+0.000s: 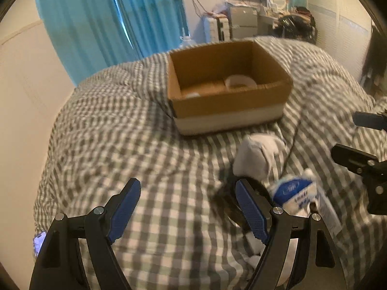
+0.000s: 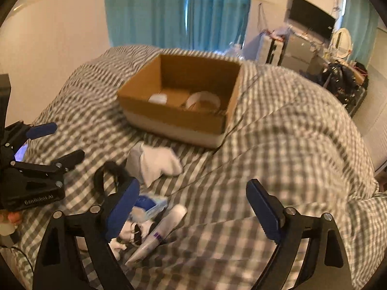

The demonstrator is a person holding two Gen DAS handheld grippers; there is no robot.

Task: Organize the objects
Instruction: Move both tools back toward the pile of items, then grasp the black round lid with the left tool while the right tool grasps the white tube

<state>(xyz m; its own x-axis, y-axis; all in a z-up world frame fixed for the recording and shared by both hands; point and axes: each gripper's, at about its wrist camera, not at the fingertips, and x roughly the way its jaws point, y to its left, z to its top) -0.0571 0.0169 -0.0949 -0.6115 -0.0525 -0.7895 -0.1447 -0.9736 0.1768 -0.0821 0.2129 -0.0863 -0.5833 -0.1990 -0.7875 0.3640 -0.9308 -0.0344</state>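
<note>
An open cardboard box point(image 1: 232, 106) point(image 2: 169, 118) sits on the checked bed cover, holding a white tape roll point(image 1: 240, 82) point(image 2: 203, 100) and a small white object point(image 2: 157, 98). Before it lie a white cloth point(image 1: 256, 157) point(image 2: 154, 162), a black band point(image 2: 106, 171), a blue-white tissue pack point(image 1: 292, 191) point(image 2: 150, 205) and a white tube point(image 2: 157, 234). My left gripper point(image 1: 187, 207) point(image 2: 58, 142) is open and empty, left of the pile. My right gripper point(image 2: 193, 210) point(image 1: 346, 140) is open and empty, above the cover right of the pile.
The grey-white checked cover point(image 1: 145, 145) spans the whole bed. A phone point(image 1: 38, 241) lies at its left edge by the wall. Blue curtains point(image 2: 174, 12), a wall TV point(image 2: 312, 19) and cluttered drawers point(image 1: 241, 21) stand behind the bed.
</note>
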